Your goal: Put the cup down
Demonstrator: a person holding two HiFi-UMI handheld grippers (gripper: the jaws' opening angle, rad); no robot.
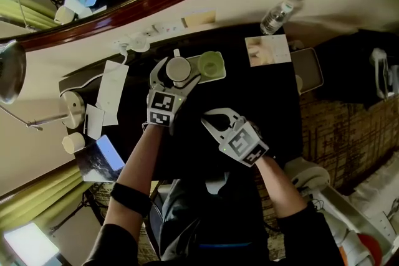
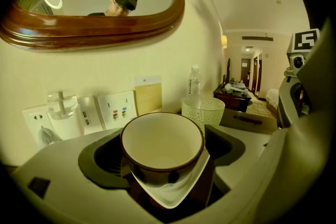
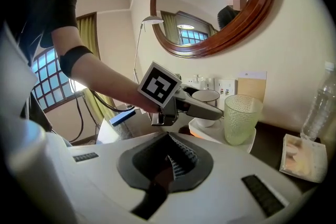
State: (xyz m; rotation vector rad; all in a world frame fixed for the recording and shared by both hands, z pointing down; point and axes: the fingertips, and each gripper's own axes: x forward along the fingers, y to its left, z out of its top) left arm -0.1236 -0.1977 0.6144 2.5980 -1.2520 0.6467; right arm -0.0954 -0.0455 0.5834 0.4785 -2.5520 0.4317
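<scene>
A white cup [image 1: 177, 68] with a dark rim stands upright on a white tray [image 1: 194, 65] at the back of the dark desk [image 1: 277, 109]. My left gripper [image 1: 181, 70] reaches round it, one jaw on each side. In the left gripper view the cup [image 2: 161, 144] rests on the tray's corner [image 2: 173, 194], and a thin gap shows beside the right pad. A dimpled green glass [image 1: 211, 63] stands on the same tray just right of the cup. My right gripper [image 1: 209, 119] hovers nearer me over the desk, shut and empty.
A water bottle [image 1: 275, 16] lies by the wall at the back right, with a wrapped packet [image 1: 267, 50] in front of it. Wall sockets [image 2: 112, 109] and an oval mirror [image 2: 94, 29] are behind the tray. A lamp base [image 1: 74, 108], papers and a blue phone [image 1: 110, 152] crowd the left.
</scene>
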